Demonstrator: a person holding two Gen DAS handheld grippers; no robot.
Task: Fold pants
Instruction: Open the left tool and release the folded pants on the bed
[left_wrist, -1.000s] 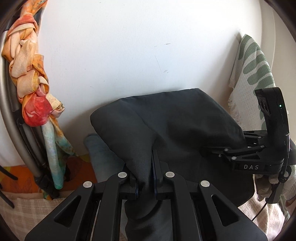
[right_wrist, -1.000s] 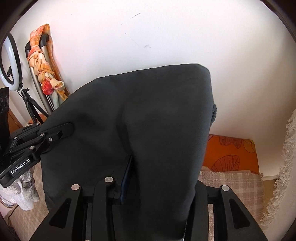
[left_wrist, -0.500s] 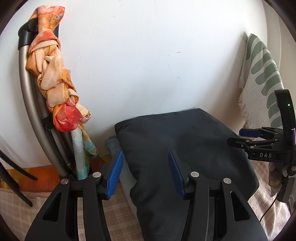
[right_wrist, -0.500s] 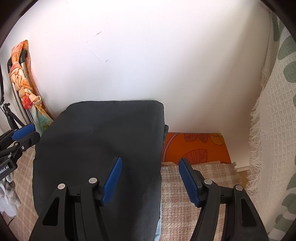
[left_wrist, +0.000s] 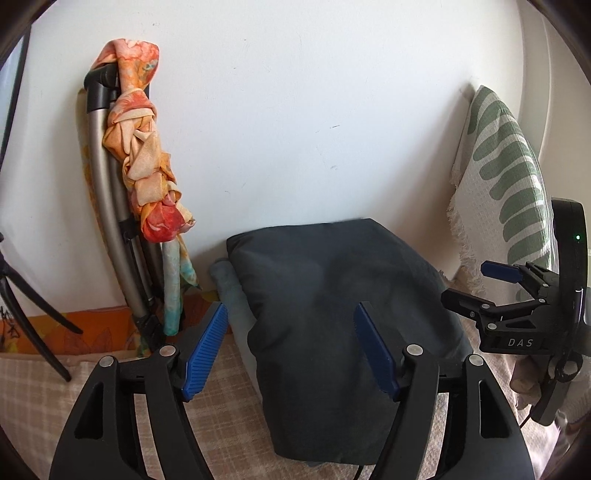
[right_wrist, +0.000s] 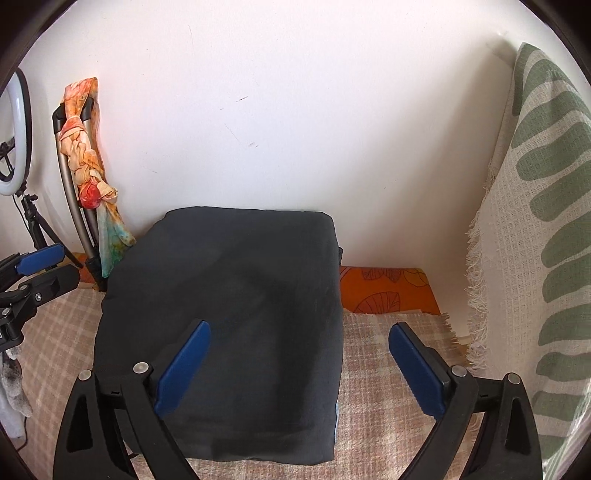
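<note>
The dark grey pants (right_wrist: 236, 295) lie folded into a rectangle on the plaid cloth (right_wrist: 388, 424), their far edge near the white wall. They also show in the left wrist view (left_wrist: 332, 314). My right gripper (right_wrist: 299, 365) is open and empty, hovering over their near right edge. My left gripper (left_wrist: 291, 350) is open and empty over their near left edge. A light blue-grey garment (left_wrist: 232, 295) sticks out from under the pants at the left. The right gripper shows at the right of the left wrist view (left_wrist: 495, 284).
A folded metal frame with a knotted orange scarf (left_wrist: 144, 166) leans on the wall at the left. A tripod with a ring light (right_wrist: 14, 147) stands far left. A white and green throw (right_wrist: 546, 240) hangs at the right. An orange patterned cushion (right_wrist: 384, 291) lies by the wall.
Both grippers were shut on the pants and held them up. They laid the pants down, opened, and have drawn back from them.
</note>
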